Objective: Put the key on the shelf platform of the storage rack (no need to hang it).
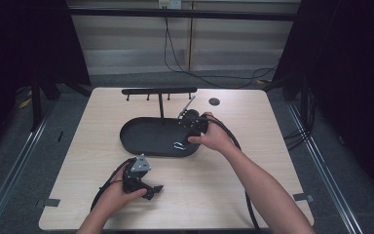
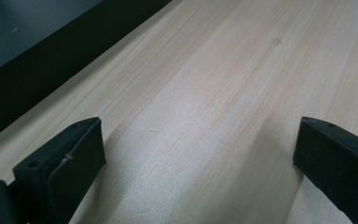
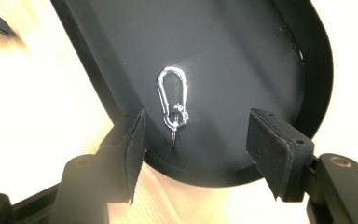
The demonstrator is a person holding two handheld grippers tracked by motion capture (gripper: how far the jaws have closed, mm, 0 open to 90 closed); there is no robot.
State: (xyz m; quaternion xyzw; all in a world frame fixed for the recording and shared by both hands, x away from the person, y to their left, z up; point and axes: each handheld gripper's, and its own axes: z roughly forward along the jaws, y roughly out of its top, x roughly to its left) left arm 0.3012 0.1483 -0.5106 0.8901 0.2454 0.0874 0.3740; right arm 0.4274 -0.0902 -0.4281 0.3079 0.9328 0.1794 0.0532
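A silver carabiner clip [image 3: 172,100] is seen lying flat on the floor of a black oval tray [image 3: 317,70], just ahead of the right gripper [image 3: 196,135] and between the lines of its two pads. The jaws of that gripper are held wide apart, with nothing between them; its tips are poised over the tray's near rim. A small ring is attached at the clip's end nearest the gripper.

The clip is judged to be light, rigid and smooth metal, and likely to slide on the tray floor or slip from the pads if taken obliquely. A hold across the two long sides of the loop, near its middle, is judged most secure; the ring end is loose and should be avoided.

The left gripper [image 1: 143,187] is rested low over the bare wooden table [image 2: 223,93], well short of the tray, its jaws likewise apart and empty. A hook rack [image 1: 159,91] stands beyond the tray.
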